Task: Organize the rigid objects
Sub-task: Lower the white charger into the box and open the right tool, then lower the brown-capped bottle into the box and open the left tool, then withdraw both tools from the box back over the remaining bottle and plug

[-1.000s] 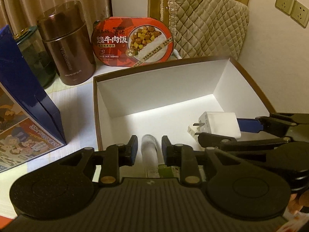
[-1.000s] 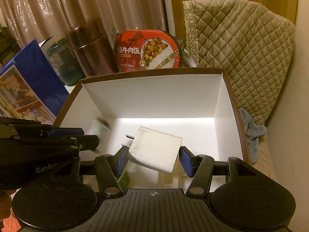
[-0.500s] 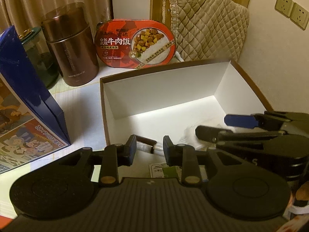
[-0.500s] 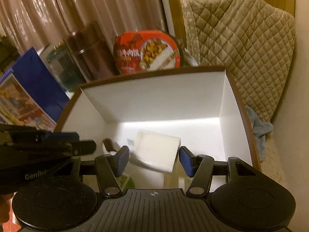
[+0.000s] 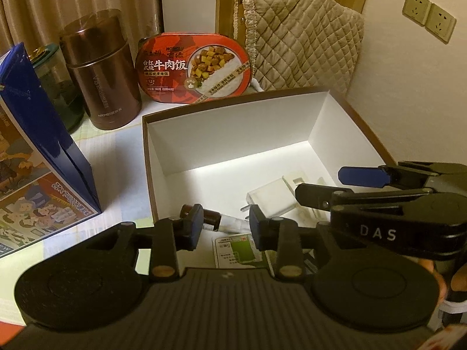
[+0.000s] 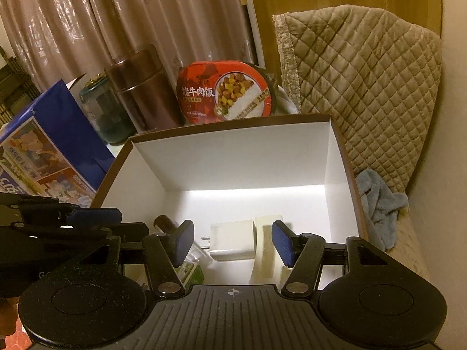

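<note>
I see a white plug charger [image 6: 232,242], squarish w/ metal prongs pointing left, lying flat on the floor of the open box [image 6: 233,157] (white inside, brown rim). Just left of it lies a small clear bottle w/ brown cap [image 5: 214,218], on its side near the box's near-left corner. A cream plastic piece [image 6: 267,250] sits right beside the charger, touching it as far as I can tell. A green-and-white card [image 5: 238,248] lies at the near wall.

In the right wrist view, my right tool [image 6: 232,243] hangs over the charger; the blue pads stand apart w/ clear gaps either side, nothing gripped. My left tool [image 5: 224,224] is over the bottle; its jaws have just been opening, the bottle lies below the gap, and the pads don't press on it.

Behind the box on the counter [image 5: 116,157]: red meal tray [image 5: 194,68], brown canister [image 5: 102,73], blue bag [image 5: 38,134].
</note>
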